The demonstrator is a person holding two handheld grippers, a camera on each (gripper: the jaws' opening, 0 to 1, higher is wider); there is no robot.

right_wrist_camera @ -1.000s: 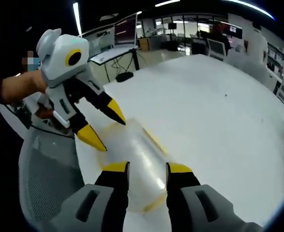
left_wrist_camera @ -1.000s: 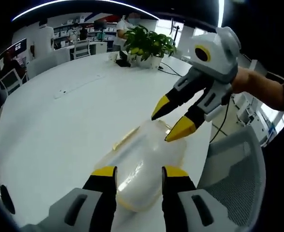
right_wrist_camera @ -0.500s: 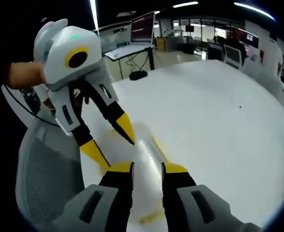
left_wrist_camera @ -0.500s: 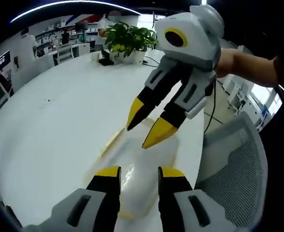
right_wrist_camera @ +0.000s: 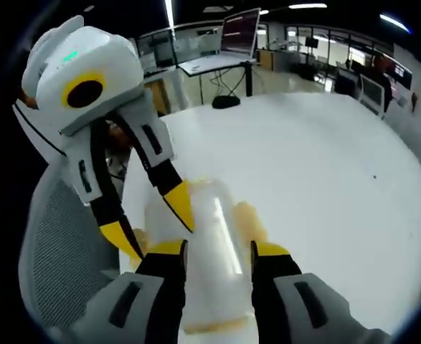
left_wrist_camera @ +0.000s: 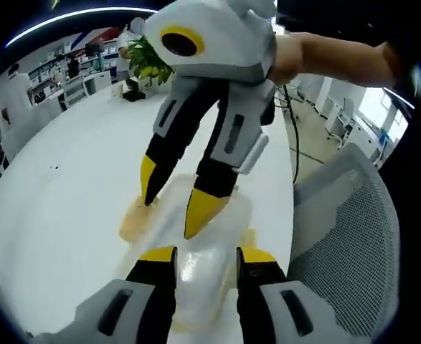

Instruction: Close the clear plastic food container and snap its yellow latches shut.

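Note:
The clear plastic container lies on the white table close to its edge, with yellow latches at its sides. My left gripper is open and hangs over the container's near end, jaws to either side. My right gripper comes down from above, open, with its yellow fingertips on or just above the lid. In the right gripper view the container runs between the jaws of my open right gripper. My left gripper reaches in from the left, and a yellow latch shows.
A grey mesh chair stands right beside the table edge near the container, also seen as the chair in the right gripper view. A potted plant sits at the table's far end. Desks with a monitor stand beyond.
Both grippers have closed in over the container from opposite ends. Each now looms larger in the other's view, with tips down at the lid.

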